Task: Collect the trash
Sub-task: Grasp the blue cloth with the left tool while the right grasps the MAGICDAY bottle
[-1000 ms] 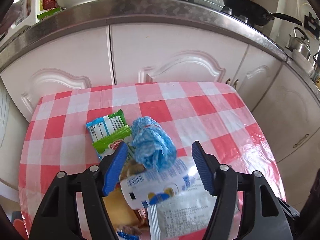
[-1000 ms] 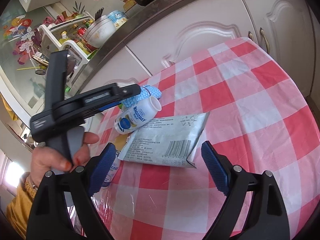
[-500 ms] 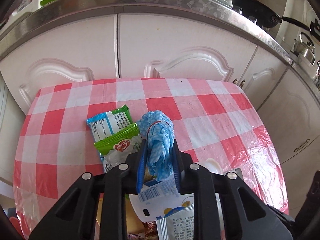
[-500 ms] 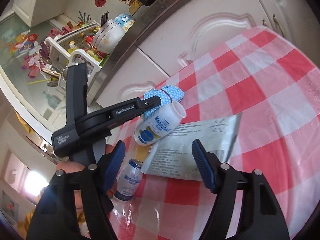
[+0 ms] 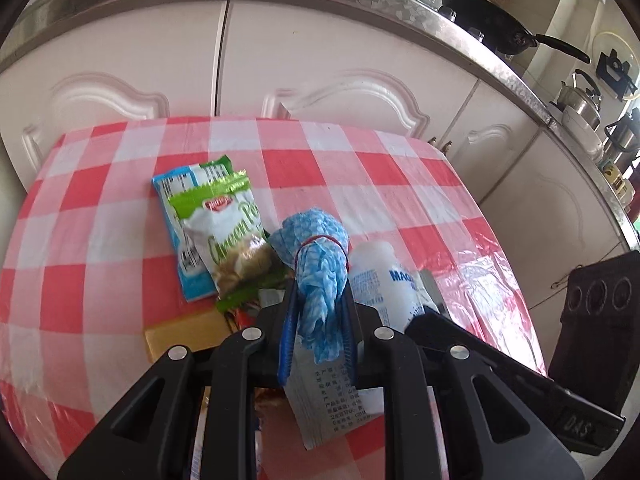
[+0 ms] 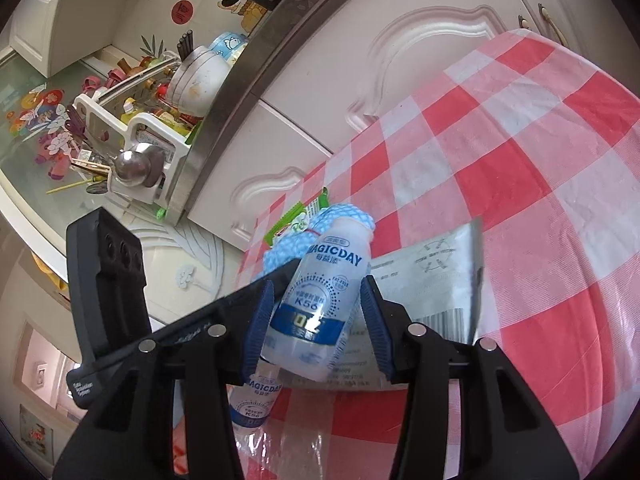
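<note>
My left gripper (image 5: 316, 320) is shut on a crumpled blue-and-white cloth wad (image 5: 318, 268) tied with a red band, held just above the red-checked tablecloth (image 5: 100, 200). My right gripper (image 6: 316, 320) has its blue pads against the sides of a white MAGICDAY bottle (image 6: 320, 300), shut on it. That bottle (image 5: 384, 280) shows right of the cloth in the left wrist view. A silver foil packet (image 6: 432, 276) lies under the bottle. A green snack packet (image 5: 224, 236) and a blue-white packet (image 5: 180, 216) lie left of the cloth.
A second MAGICDAY bottle (image 6: 256, 404) lies near the table's front edge. A yellow packet (image 5: 184, 336) lies under the left gripper. White cabinets (image 5: 320, 72) and a steel counter stand behind the table. A dish rack (image 6: 152, 128) sits on the counter.
My left gripper closed on the blue cloth wad and lifted it slightly. My right gripper moved in and closed around the white bottle.
</note>
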Tool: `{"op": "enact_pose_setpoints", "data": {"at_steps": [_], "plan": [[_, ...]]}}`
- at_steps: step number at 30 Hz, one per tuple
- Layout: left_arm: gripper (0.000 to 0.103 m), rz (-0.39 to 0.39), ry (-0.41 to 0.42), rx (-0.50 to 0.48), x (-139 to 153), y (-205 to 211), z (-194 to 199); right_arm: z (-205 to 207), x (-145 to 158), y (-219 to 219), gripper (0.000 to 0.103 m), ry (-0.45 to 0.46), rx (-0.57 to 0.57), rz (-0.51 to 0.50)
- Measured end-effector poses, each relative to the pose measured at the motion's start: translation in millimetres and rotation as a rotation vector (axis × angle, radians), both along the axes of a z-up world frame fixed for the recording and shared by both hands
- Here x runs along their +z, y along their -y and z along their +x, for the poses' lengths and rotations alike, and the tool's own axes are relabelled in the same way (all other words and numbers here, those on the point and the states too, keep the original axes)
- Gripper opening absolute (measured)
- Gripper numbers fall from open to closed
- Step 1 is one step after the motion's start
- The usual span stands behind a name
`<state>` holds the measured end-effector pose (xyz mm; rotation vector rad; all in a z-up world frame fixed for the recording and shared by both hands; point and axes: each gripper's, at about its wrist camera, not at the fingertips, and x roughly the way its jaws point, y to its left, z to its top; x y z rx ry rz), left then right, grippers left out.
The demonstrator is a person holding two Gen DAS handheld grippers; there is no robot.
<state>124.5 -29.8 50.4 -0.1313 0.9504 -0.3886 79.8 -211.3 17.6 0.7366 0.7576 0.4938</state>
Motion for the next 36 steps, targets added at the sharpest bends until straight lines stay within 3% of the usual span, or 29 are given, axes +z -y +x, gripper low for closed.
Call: {"op": "enact_pose_setpoints", "data": {"at_steps": [19,36], "plan": [[0.021,-0.003,0.039,0.015,11,-14,-16,-3,-4,2,0.047,-0.023,-0.029,-0.063],[0.021,0.043,0.117,0.078,31,-52,-51,-19,20,-11,0.045,0.062,-0.005,-0.093]]}}
